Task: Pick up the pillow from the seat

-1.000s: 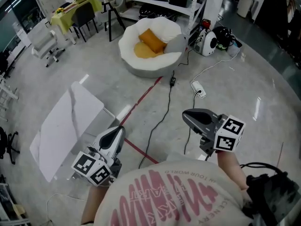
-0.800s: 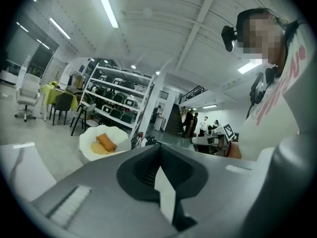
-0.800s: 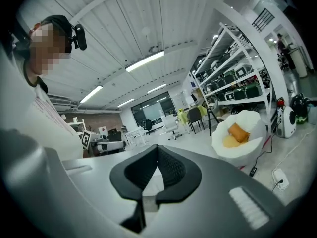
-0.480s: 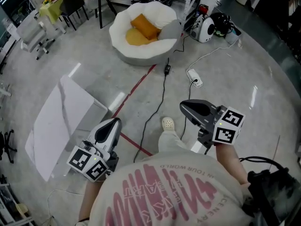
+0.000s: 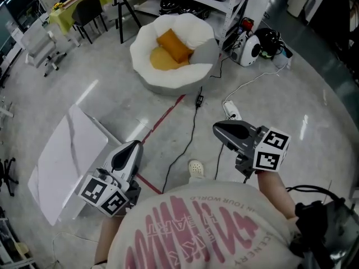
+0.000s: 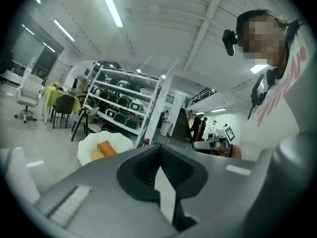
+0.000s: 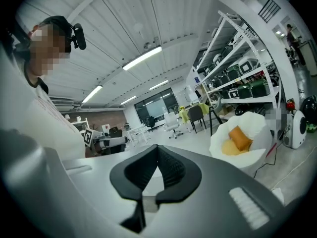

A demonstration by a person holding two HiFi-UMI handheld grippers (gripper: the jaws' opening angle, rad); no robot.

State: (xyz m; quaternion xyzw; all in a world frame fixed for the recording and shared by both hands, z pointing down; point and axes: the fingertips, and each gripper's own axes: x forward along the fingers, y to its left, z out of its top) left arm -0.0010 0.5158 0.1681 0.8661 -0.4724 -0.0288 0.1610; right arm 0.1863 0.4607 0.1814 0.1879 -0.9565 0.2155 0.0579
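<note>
Both tools are clenched with nothing in them: the left gripper [image 5: 131,147] and the right gripper [image 5: 216,129] show their jaws pressed together and bare, held low in front of us. The orange rectangular fabric pillow [image 5: 174,45] lies in the hollow of the round white beanbag seat [image 5: 147,76], well apart from both grippers, across the grey floor.

We see several ways this could go badly. A thin black cable [image 5: 191,132] trails over the floor between us and the seat, close to our white shoe [image 5: 195,170], and a careless step could catch it. The white power strip [image 5: 231,109] lies just beside that path and could be kicked. At the seat, the pillow rests partly on a flat yellow round cushion [image 5: 159,60], so a low or wide grab could take the wrong one, or drag both. The pillow looks soft, so a shallow pinch may hold only cloth and slip. And jaws that arrive shut will merely push it deeper into the hollow.

By our count: one orange pillow, one yellow cushion, one beanbag seat, two grippers, one black cable, one power strip, one shoe in view, and one white slab-like board [image 5: 61,161] on the floor to our left.
</note>
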